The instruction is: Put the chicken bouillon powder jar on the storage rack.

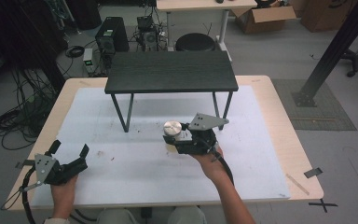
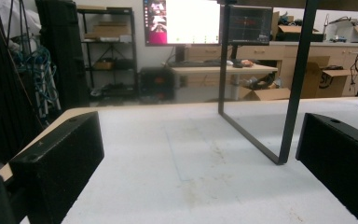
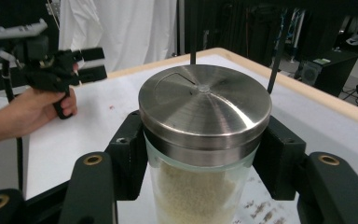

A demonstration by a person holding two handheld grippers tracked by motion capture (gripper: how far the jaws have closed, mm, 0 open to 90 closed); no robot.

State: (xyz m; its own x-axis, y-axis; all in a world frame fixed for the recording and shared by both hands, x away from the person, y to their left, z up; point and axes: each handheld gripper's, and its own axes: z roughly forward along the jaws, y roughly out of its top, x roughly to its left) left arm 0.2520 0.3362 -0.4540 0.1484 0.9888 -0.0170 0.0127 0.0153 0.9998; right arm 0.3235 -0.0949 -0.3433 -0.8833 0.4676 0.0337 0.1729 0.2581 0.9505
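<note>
The right gripper (image 1: 179, 138) has its two black jaws clamped on a glass jar (image 3: 200, 186), one on each side of the glass just under the lid (image 3: 204, 105). The jar stands upright between them; it has a round, brushed metal lid and is filled with pale, fine grains. In the high view the jar (image 1: 173, 133) is over the white mat (image 1: 135, 163) near the middle of the table (image 1: 286, 135), just in front of the small black shelf (image 1: 171, 71) on thin legs, close to the right front leg (image 1: 227, 106); whether its base touches the mat cannot be made out. The right hand (image 1: 209, 161) grips the tool from behind, with the cable trailing back along the forearm. The left gripper (image 1: 69, 151) is well apart from the jar, at the left front of the mat, held by the left hand (image 1: 64, 186). Its jaws stand wide apart with nothing between them, and its own view looks across the bare mat toward a leg of the shelf (image 2: 256, 140). Beyond the table are a cardboard box (image 1: 261, 17) and a round black stool (image 1: 195, 43) on the floor.
</note>
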